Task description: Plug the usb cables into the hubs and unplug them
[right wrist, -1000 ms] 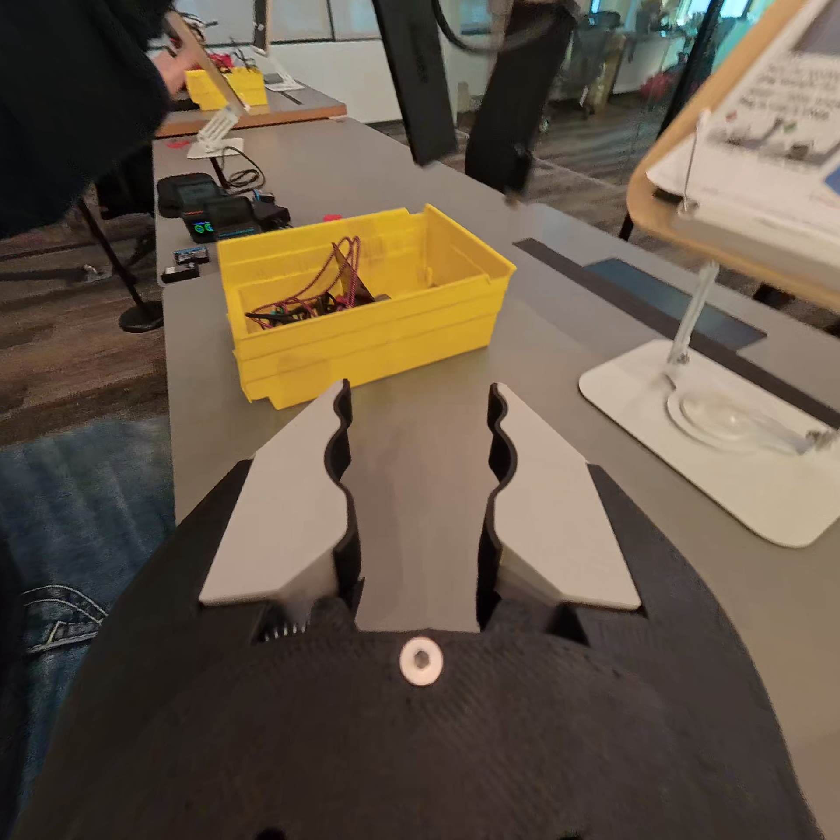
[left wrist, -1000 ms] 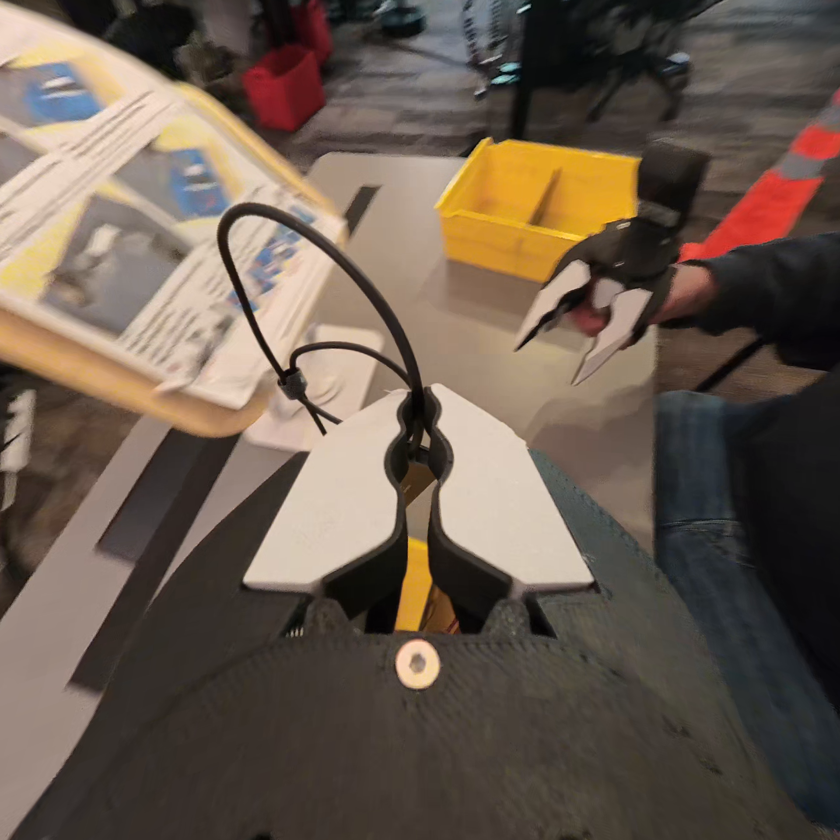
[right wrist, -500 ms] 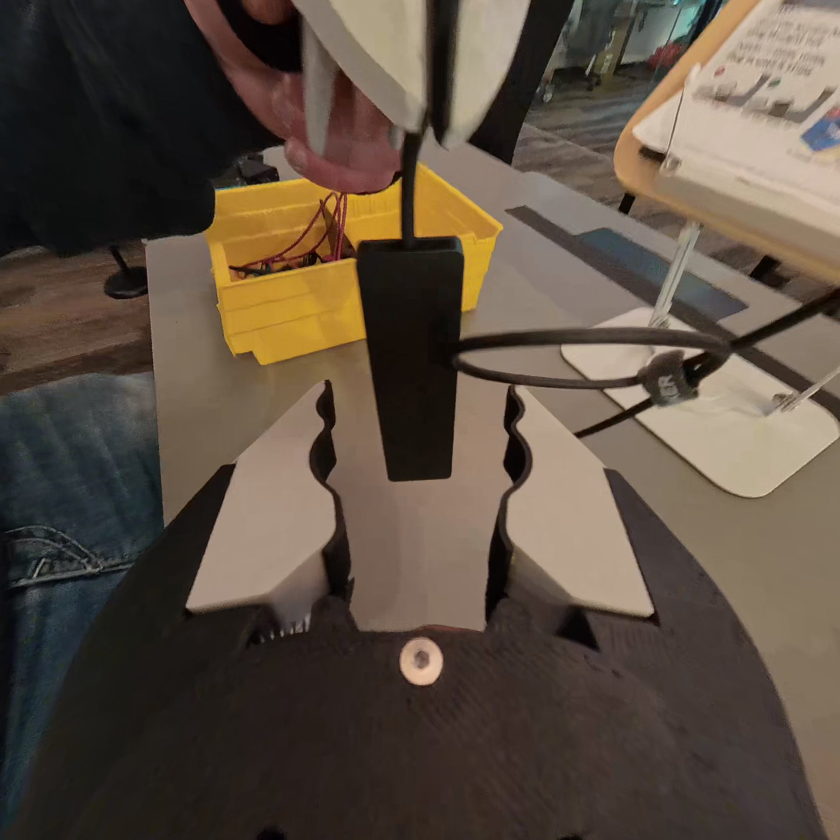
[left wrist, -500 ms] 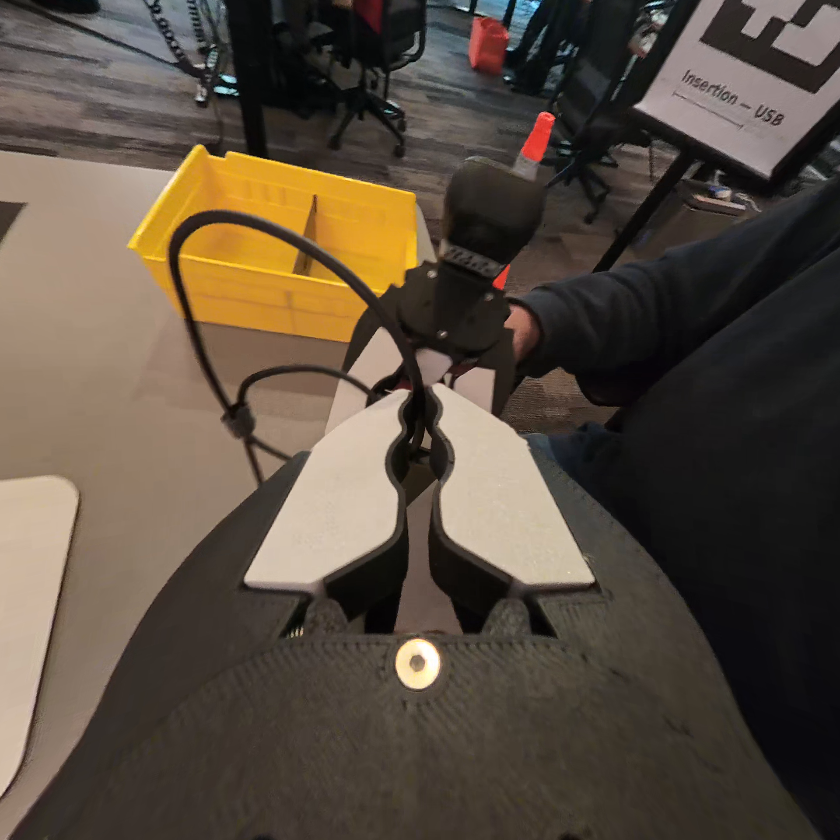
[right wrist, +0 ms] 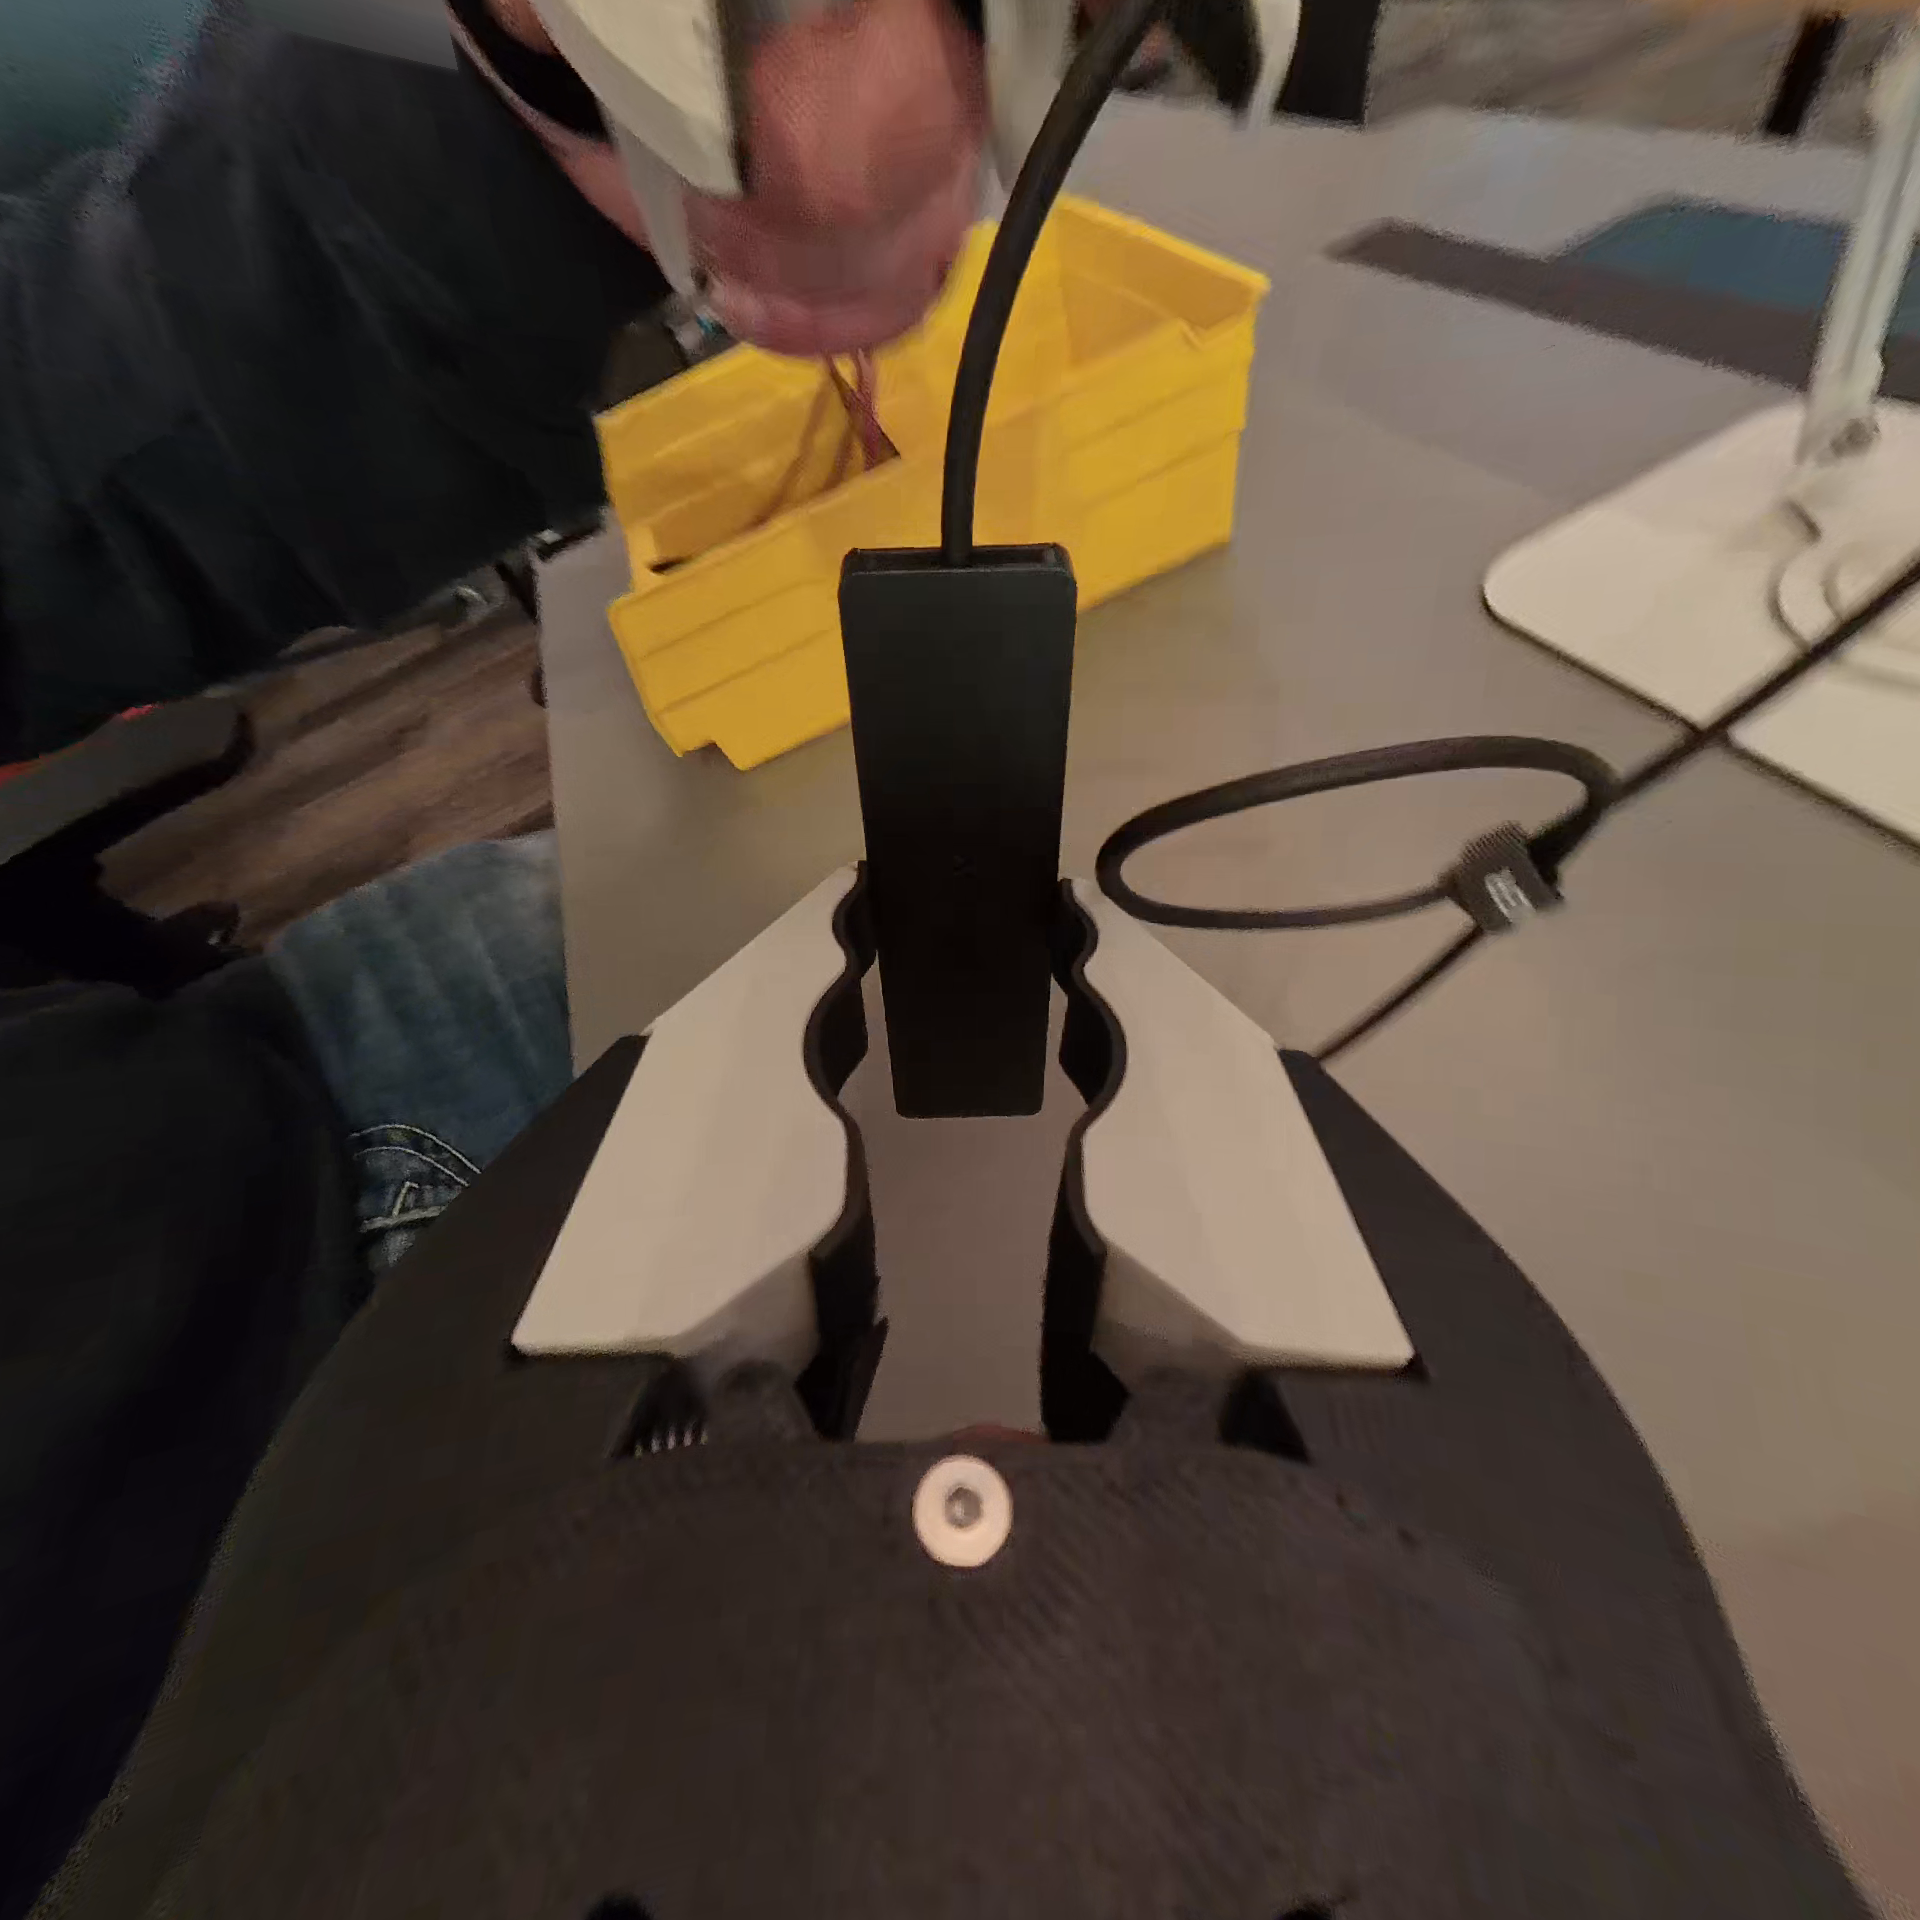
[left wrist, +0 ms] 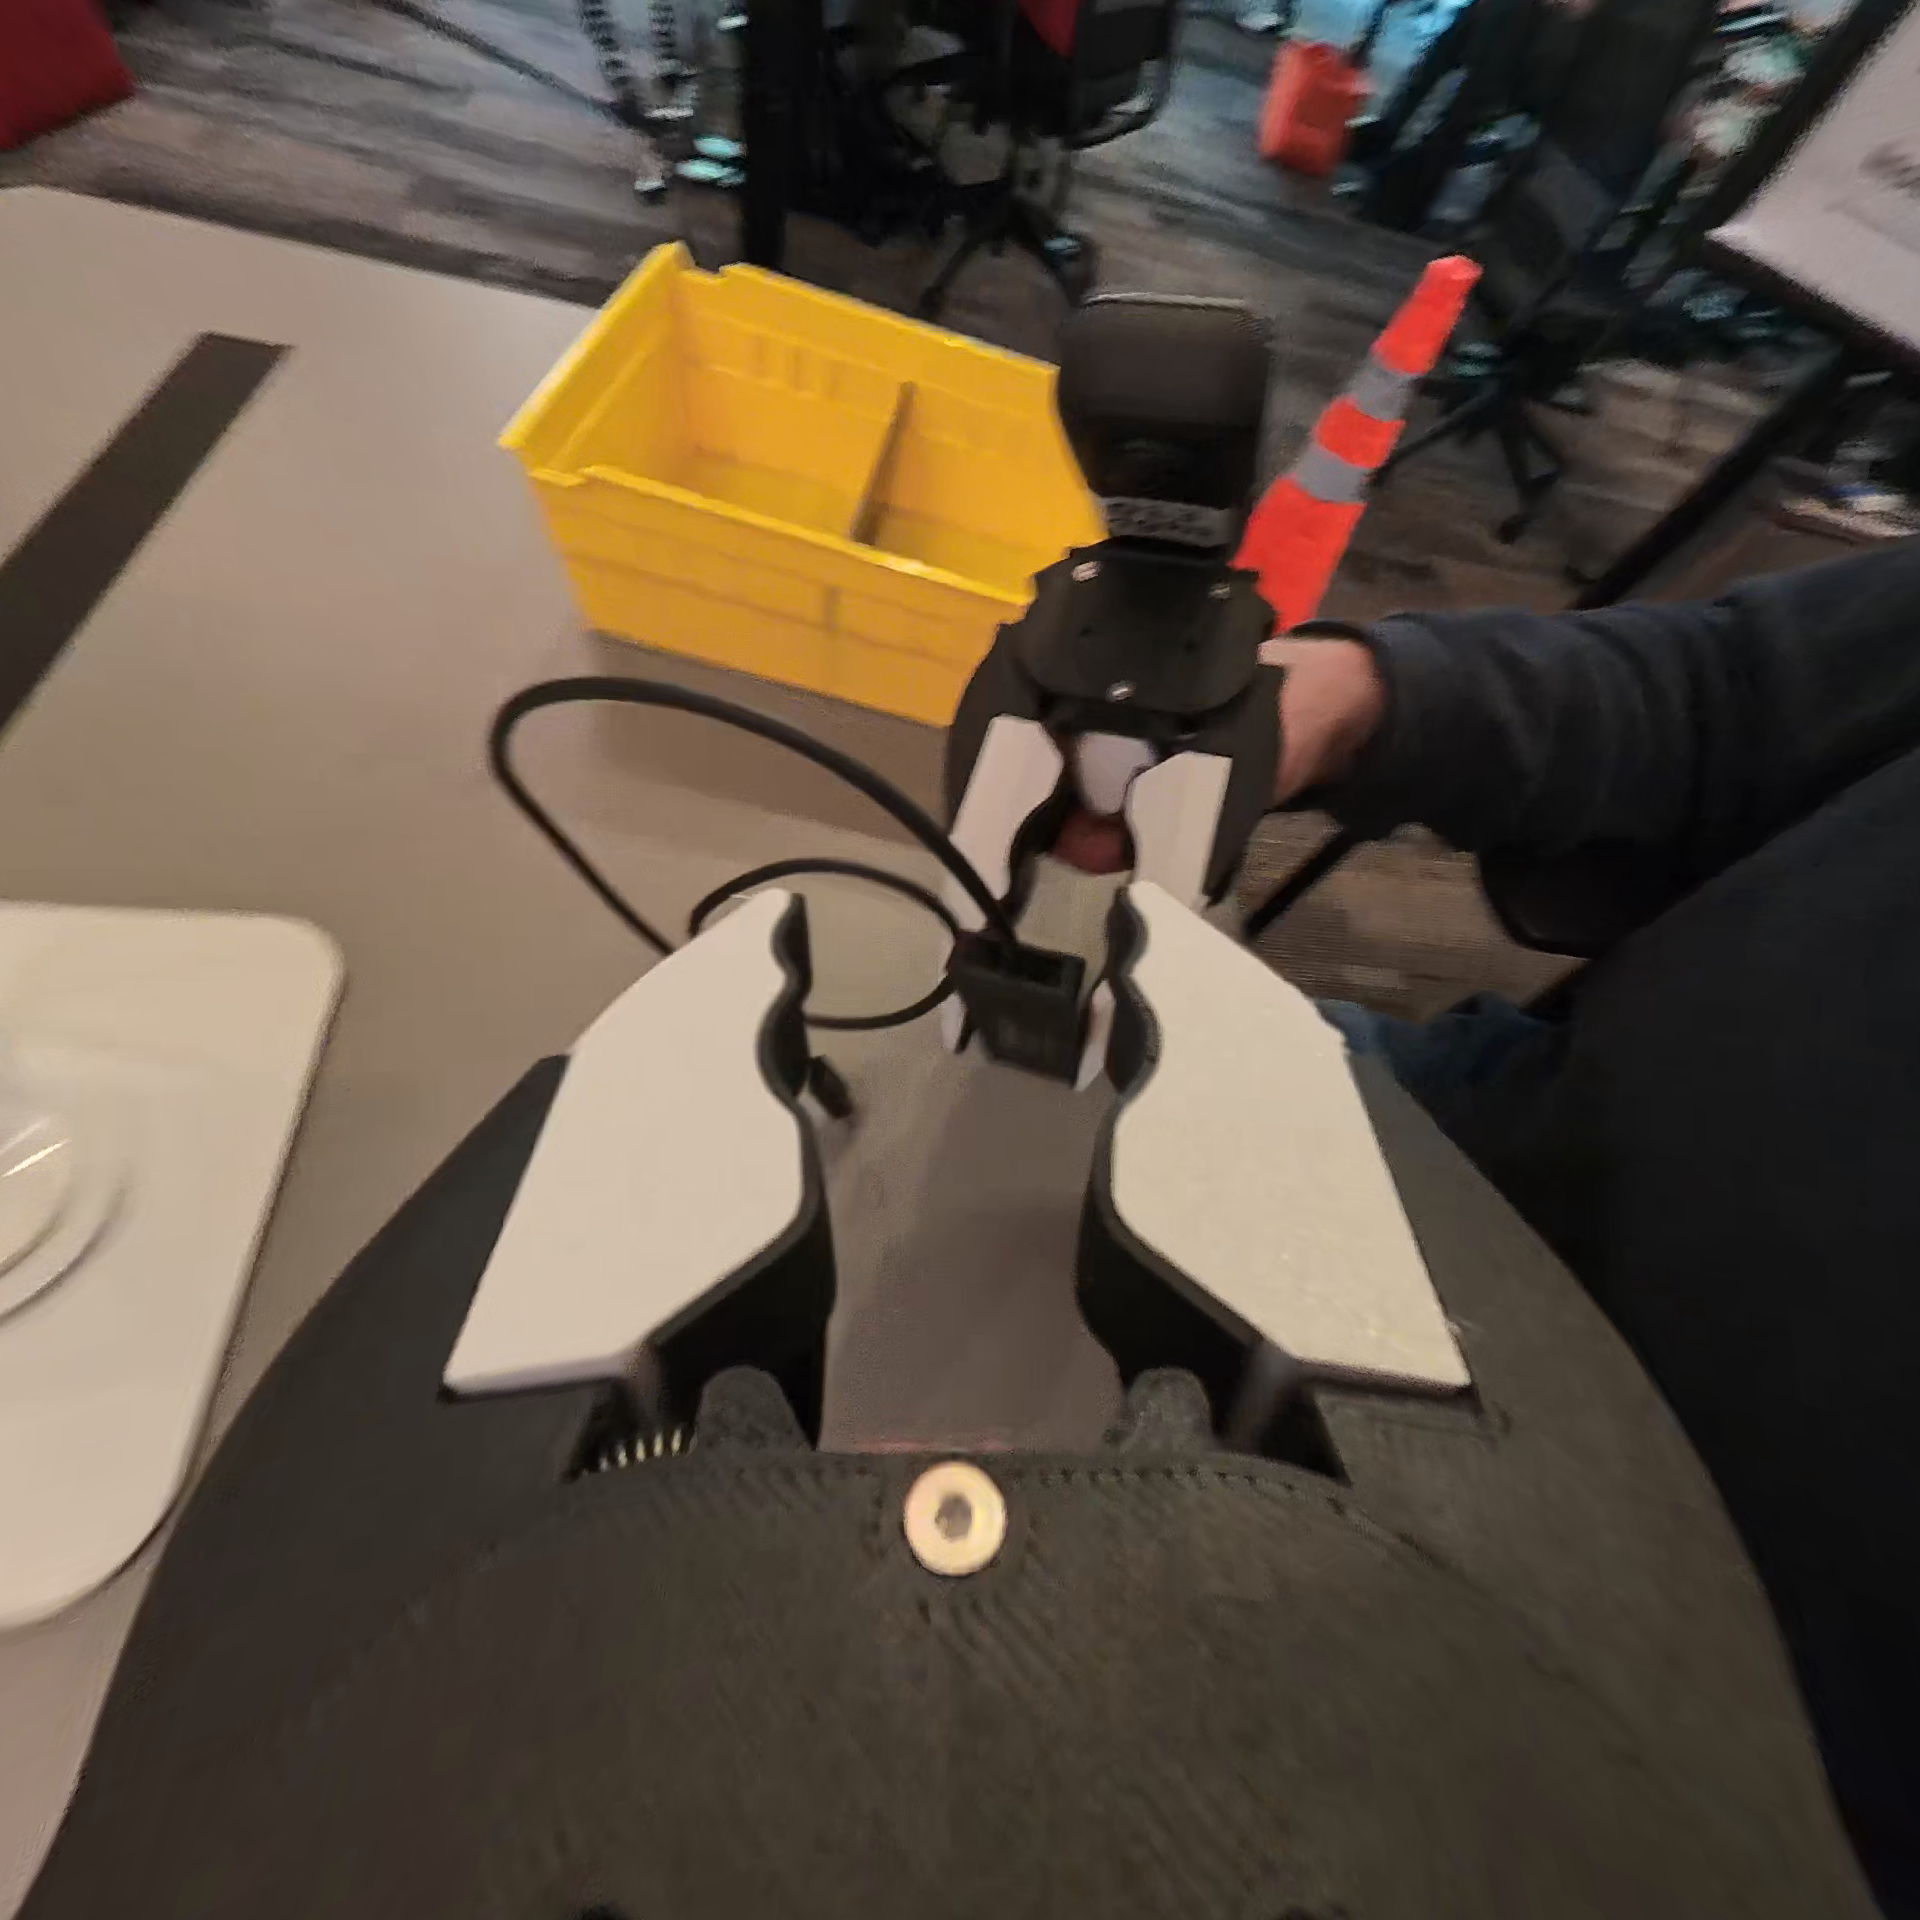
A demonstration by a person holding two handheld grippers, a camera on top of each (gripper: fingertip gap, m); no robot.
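Both left fingers [left wrist: 675, 1143] released the cable [left wrist: 727, 748] (right gripper [right wrist: 961, 935] gripped hub [right wrist: 956, 790]).

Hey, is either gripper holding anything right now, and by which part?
The right gripper grips the black USB hub by its lower end, cable end up. The left gripper is open and holds nothing.

A slim black rectangular USB hub [right wrist: 956, 831] stands nearly upright above the grey surface [right wrist: 1558, 1143], its lower end lodged between the tips of the right tongs [right wrist: 961, 940]. A black cable [right wrist: 987, 312] leaves its top end, arcs upward, then curls into a loop [right wrist: 1340, 831] bound by a small black strap [right wrist: 1501, 896], hanging just right of the hub.
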